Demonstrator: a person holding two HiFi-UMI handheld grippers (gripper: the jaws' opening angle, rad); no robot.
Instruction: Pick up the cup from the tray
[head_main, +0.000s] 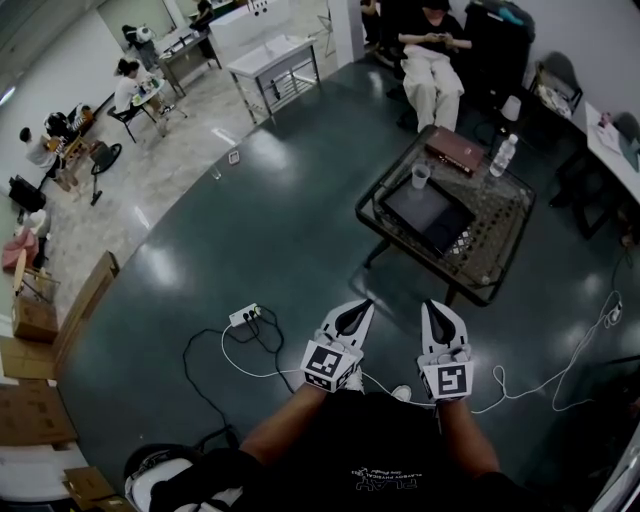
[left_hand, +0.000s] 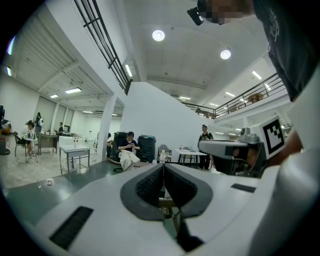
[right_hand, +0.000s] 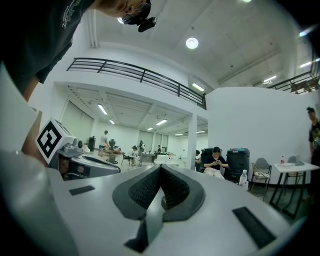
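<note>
A clear plastic cup (head_main: 420, 176) stands at the far corner of a dark tray (head_main: 430, 214) on a low glass-topped table (head_main: 495, 262), seen in the head view. Both grippers are held close to my body, well short of the table and above the floor. My left gripper (head_main: 358, 311) is shut with nothing between its pads. My right gripper (head_main: 436, 312) is also shut and empty. In the left gripper view the jaws (left_hand: 163, 172) meet, and the right gripper view shows the same (right_hand: 160, 172).
On the table also lie a brown box (head_main: 456, 149) and a water bottle (head_main: 502, 156). A seated person (head_main: 432, 62) is beyond it. A power strip (head_main: 245, 316) and white cables (head_main: 560, 375) lie on the dark floor. Cardboard boxes (head_main: 35, 360) stand at the left.
</note>
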